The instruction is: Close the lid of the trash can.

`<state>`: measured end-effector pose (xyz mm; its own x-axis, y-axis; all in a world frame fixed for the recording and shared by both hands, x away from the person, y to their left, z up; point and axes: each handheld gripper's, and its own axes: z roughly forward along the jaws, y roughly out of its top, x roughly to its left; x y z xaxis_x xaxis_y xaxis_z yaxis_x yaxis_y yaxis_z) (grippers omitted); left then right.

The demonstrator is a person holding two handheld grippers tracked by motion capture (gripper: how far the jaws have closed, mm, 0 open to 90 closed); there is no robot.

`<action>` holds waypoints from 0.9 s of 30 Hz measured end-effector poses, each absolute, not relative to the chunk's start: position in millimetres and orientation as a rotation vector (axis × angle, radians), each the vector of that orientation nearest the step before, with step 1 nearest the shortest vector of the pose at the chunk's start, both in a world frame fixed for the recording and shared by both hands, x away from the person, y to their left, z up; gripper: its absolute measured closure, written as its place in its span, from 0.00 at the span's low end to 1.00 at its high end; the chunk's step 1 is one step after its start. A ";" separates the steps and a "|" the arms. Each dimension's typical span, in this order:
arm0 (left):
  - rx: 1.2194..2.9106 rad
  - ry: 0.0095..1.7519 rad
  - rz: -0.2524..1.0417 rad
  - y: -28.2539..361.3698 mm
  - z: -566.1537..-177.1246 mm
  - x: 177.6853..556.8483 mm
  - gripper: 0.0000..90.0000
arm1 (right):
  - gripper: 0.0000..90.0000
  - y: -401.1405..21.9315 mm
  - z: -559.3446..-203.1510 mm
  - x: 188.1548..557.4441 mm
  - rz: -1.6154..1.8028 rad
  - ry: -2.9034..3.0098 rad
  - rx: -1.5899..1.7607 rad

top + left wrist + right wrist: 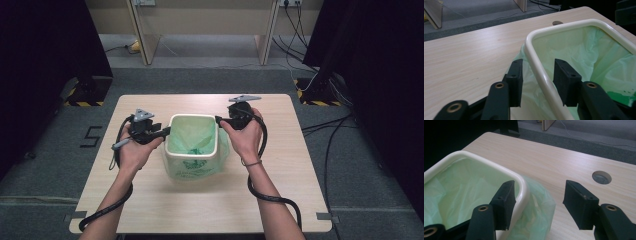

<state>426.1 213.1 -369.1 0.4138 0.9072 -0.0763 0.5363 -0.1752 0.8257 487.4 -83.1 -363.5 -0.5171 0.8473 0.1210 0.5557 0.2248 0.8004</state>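
the step in hand looks like fitting the thin pale green plastic bag liner [197,150] over the rim of the small cream plastic waste bin [191,159], which stands in the middle of the light wood table [150,200] between the person's two hands.

nearest the person, the bin's front face carries a green print and the liner hangs down the outside there. at the bin's left rim the left gripper [537,80] straddles the cream edge, one jaw outside over the draped film, one inside; the jaws stand apart, and the pads do not appear to press on the rim. to do it well, i would say pinch only the film just below the rim, not the hard edge, and draw it down evenly so it does not tear or pop off the far corner.

at the right rim the right gripper [540,203] has its jaws wide apart, one jaw at the rim's corner, the other over bare table, with loose liner bulging between them. it probably needs to gather that slack and tuck it down.

the light bin could slide or tip if one side pulls harder.

farther off, a round grey cable hole cover [601,177] sits in the table top, well apart from the bin. beyond the table are grey carpet floor [210,80], loose cables and wooden furniture legs [142,35]; nothing on the table blocks either hand.
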 end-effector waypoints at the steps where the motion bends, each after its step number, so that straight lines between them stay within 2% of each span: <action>1: 1.845 1.244 0.557 211.6 -370.8 428.0 0.67 | 0.48 -82.8 -364.7 488.1 1.186 2.165 1.308; 10: 1.868 1.233 0.569 202.6 -380.2 436.8 0.74 | 0.57 -85.7 -371.3 492.5 1.187 2.177 1.320; 21: 1.860 1.230 0.584 205.4 -377.8 439.8 0.77 | 0.50 -83.8 -370.0 493.6 1.257 2.157 1.300; 27: 1.859 1.217 0.593 203.6 -380.3 442.8 0.83 | 0.53 -77.3 -377.5 496.9 1.236 2.196 1.300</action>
